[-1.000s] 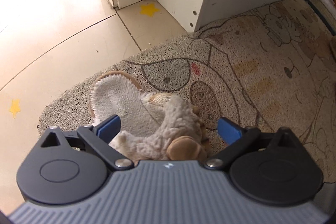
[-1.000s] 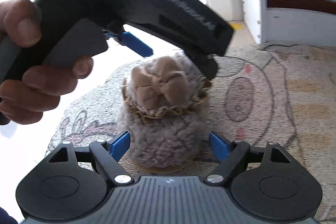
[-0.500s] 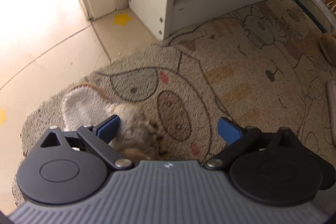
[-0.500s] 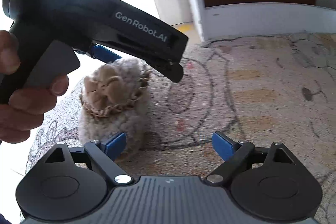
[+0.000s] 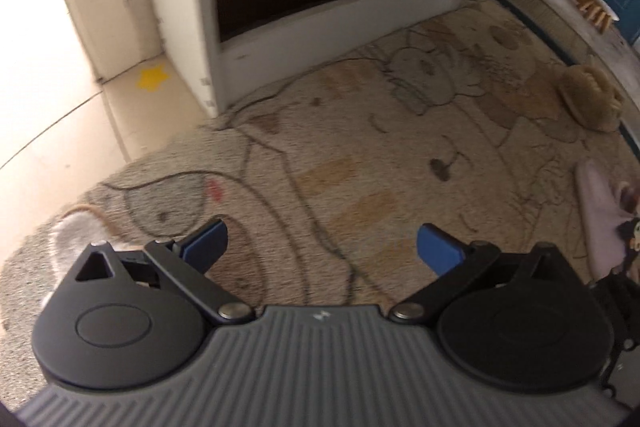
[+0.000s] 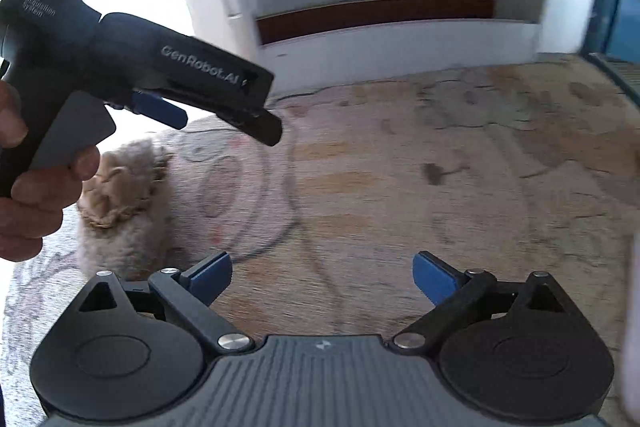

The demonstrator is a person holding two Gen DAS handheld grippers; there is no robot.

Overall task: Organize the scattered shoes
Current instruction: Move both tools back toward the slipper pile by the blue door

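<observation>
the left gripper [image 5: 320,247] is wide apart w/ nothing between its blue pads [image 5: 206,241], just rug under it. the right gripper [image 6: 322,277] is wide too. its jaws have just been opening more, & nothing is between them, only the rug [image 6: 400,187].

the fluffy slipper [image 6: 120,203] sits on the rug at the left side of the right wrist view. it's cream & woolly w/ a tan bow on top. it's just beside the right gripper's left pad but not inside the jaws. in the left wrist view only a bit of that slipper [image 5: 76,231] peeks out behind the left finger arm, at the rug's edge near the pale floor [image 5: 48,131].

a hand [image 6: 36,187] holds the black handle of the left gripper, seen from the right wrist cam, above the slipper. the handle has white letters on it.

a tan fuzzy slipper [image 5: 588,99] lies far off on the right side of the rug, well apart from both grippers. a light purple shoe [image 5: 604,223] w/ a dark trim thing is at the right edge, close by the left gripper's right side. it's cut off so can't tell its full shape.

a white shoe shelf [image 5: 320,11] stands at the back of the rug, w/ a dark brown board in it. a yellow star sticker [image 5: 152,77] is on the floor left of the shelf. the rug has cartoon drawings on it.
</observation>
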